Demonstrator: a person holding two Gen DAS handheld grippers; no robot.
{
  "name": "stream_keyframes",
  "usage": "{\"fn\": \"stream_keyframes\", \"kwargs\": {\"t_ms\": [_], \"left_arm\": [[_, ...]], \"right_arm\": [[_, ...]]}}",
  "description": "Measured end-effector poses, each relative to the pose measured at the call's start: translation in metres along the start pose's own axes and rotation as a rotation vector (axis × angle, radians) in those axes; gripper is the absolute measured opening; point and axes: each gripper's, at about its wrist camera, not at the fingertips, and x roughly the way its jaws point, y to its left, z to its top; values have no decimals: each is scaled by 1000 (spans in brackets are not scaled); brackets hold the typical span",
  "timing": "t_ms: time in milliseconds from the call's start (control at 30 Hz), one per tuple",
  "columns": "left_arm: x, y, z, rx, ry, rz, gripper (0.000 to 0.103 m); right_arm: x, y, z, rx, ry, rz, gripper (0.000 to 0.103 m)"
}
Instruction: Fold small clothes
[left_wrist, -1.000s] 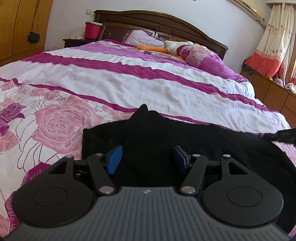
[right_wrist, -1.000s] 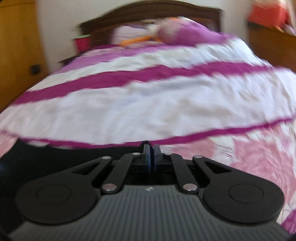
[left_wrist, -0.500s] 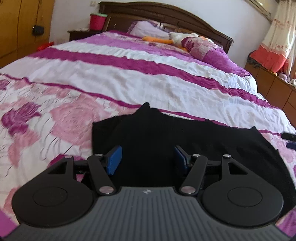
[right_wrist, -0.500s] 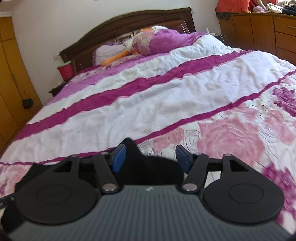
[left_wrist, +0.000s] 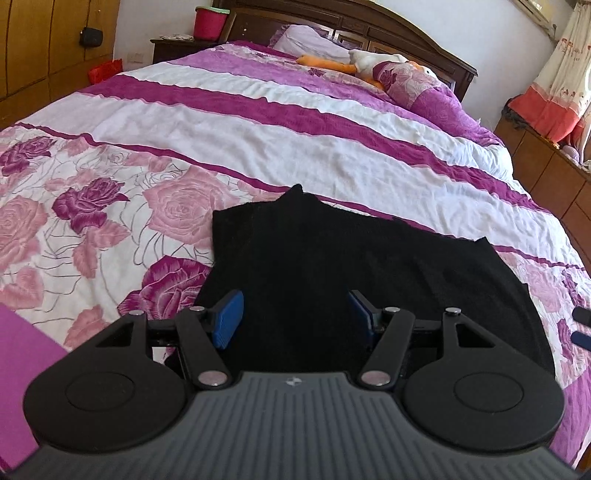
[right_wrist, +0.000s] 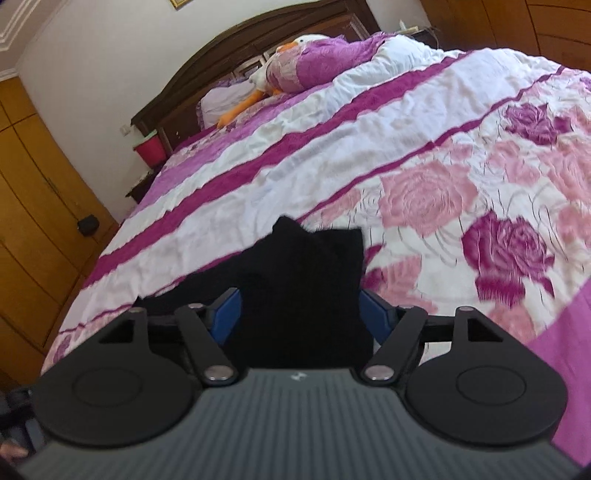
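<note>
A black garment lies spread flat on the rose-patterned bedspread, with two small peaks along its far edge. My left gripper hovers open above its near edge, blue pads wide apart and nothing pinched between them. In the right wrist view the same black garment lies on the bed with its right end bunched. My right gripper is over that end and its jaws are opening. The cloth shows in the gap between the pads, but they do not press on it.
The bed runs back to a dark wooden headboard with a pillow and an orange-and-white plush duck. A red bucket stands on a nightstand at the far left, beside wooden wardrobes. A low wooden dresser lines the right side.
The right gripper, shut a second ago, has opened and pulled back, its view rolling to the side. The left gripper has lifted and drawn back, still open; the garment lies still.
</note>
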Motion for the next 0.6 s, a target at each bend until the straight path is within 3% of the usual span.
{"fn": "stream_keyframes", "kwargs": {"t_ms": [233,400,600], "left_arm": [[-3,3,-11,-4,27,21,67],[2,8,-19,2,49,46,67],[9,13,-24,-8,65,50,67]], "right_arm": [[11,-8,-30,53,60,-16,74],[24,-12,-42,49,53,-53,76],[38,-18,-49,71,37,-21,76]]}}
